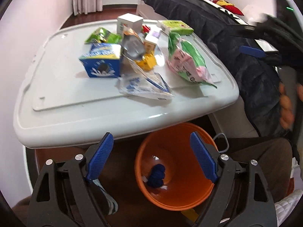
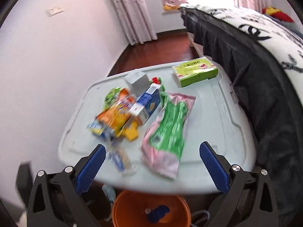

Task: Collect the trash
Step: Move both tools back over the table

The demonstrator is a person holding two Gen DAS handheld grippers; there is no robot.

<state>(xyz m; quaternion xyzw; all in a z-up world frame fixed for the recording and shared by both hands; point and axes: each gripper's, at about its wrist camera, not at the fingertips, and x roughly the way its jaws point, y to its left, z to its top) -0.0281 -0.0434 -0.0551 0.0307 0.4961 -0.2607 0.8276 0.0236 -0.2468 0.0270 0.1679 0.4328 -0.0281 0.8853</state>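
**Trash still heaped on the lid, both grippers empty**

The trash sits in a loose pile on the pale storage-bin lid [image 2: 217, 113] that serves as a tabletop. Nearest the right gripper [image 2: 152, 162] lies the pink-and-green wrapper [image 2: 168, 130], flat on the lid, its long axis running from the near edge away toward the far side, leaning slightly right at the far end. Just left of it is a jumble: an orange-and-yellow snack bag [image 2: 115, 119], a blue-and-white carton [image 2: 147, 104] on its side, and a crumpled blue-and-white clear wrapper [image 2: 119, 158] closest to the near edge. In the left wrist view a blue cookie box [image 1: 102, 62] stands at the pile's left side. A green flat box [image 2: 195, 71] rests apart at the far right corner.

Below the lid's near edge stands the orange bucket [image 1: 189, 194], holding a dark blue crumpled item [image 1: 156, 176] and some pale scraps.

The left gripper [image 1: 151, 157] hangs over the bucket with its jaws spread wide and nothing between them. The right gripper's jaws are likewise wide apart and empty, framing the wrapper's near end. Both views are motion-blurred.

This looks like the reach for another piece, with most of the job left. The next move likely calls for lowering the right gripper onto the wrapper's near end and pinching across its short width, since thin flat film is hard to lift off a smooth surface.
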